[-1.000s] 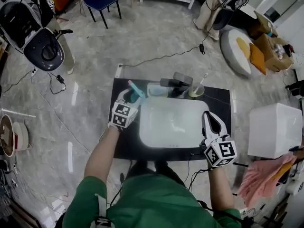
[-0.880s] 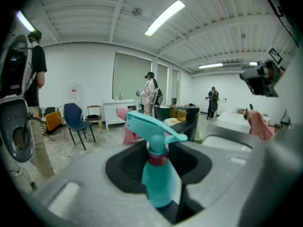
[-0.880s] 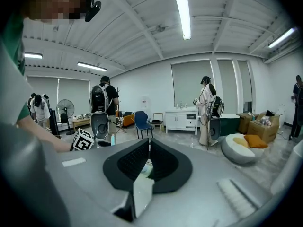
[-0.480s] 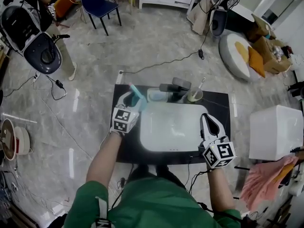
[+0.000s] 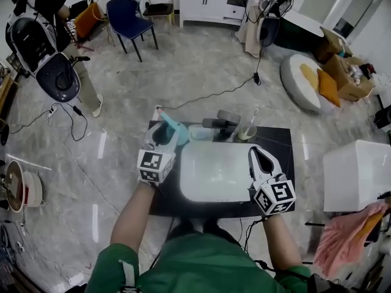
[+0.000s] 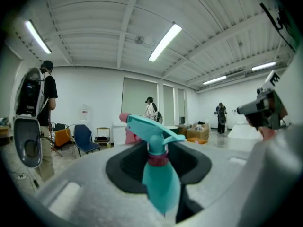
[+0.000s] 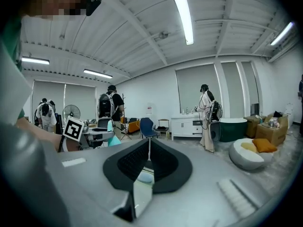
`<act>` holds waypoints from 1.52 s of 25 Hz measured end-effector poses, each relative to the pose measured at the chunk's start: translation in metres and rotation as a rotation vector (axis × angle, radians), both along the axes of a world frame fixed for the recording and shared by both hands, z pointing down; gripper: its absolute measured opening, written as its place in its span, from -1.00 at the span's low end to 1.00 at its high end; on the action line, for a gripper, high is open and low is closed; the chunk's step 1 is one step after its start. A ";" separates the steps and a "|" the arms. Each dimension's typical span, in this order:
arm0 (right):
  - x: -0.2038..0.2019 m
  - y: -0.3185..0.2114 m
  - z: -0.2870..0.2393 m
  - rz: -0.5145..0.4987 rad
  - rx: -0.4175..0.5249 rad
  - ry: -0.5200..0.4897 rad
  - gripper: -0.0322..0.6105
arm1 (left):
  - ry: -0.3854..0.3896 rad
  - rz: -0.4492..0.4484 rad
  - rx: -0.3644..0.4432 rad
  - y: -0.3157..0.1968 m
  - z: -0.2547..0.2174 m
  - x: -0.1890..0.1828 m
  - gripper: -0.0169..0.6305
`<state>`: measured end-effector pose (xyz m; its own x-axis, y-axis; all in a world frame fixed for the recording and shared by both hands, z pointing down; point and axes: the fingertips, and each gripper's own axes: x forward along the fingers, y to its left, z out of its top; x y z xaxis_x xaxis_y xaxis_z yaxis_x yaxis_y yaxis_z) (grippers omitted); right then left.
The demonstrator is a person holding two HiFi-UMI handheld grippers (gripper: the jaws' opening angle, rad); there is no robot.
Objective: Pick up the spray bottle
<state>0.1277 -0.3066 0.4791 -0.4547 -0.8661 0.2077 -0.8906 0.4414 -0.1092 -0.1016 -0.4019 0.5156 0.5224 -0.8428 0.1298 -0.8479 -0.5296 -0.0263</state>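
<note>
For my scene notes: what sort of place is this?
Probably an open workshop or lab hall: a white basin on a black stand in mid-floor, loose cables across the floor, strip lights overhead.

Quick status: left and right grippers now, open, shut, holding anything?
Left gripper: shut on the teal spray bottle, gripped just below its neck.
Right gripper: jaws together, holding nothing.

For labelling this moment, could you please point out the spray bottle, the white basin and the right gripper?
spray bottle (image 6: 161, 183): left gripper view, on its teal body.
white basin (image 5: 214, 174): head view, on its bare inner surface.
right gripper (image 5: 256, 151): head view, midway between its fingertips.
</note>
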 end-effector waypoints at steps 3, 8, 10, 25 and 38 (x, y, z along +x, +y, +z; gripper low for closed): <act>-0.001 0.003 -0.013 -0.014 0.028 -0.011 -0.87 | 0.008 -0.011 0.037 0.013 -0.027 0.002 -0.54; 0.000 0.006 -0.035 -0.033 0.066 -0.026 -0.87 | 0.043 -0.035 0.057 0.032 -0.064 0.005 -0.54; 0.001 0.008 -0.042 -0.035 0.079 -0.032 -0.87 | 0.066 -0.041 0.061 0.039 -0.075 0.005 -0.54; 0.005 0.023 -0.083 -0.077 0.177 -0.069 -0.87 | 0.115 -0.067 0.135 0.086 -0.136 0.010 -0.54; 0.010 0.019 -0.091 -0.073 0.198 -0.089 -0.87 | 0.140 -0.090 0.160 0.096 -0.146 0.007 -0.55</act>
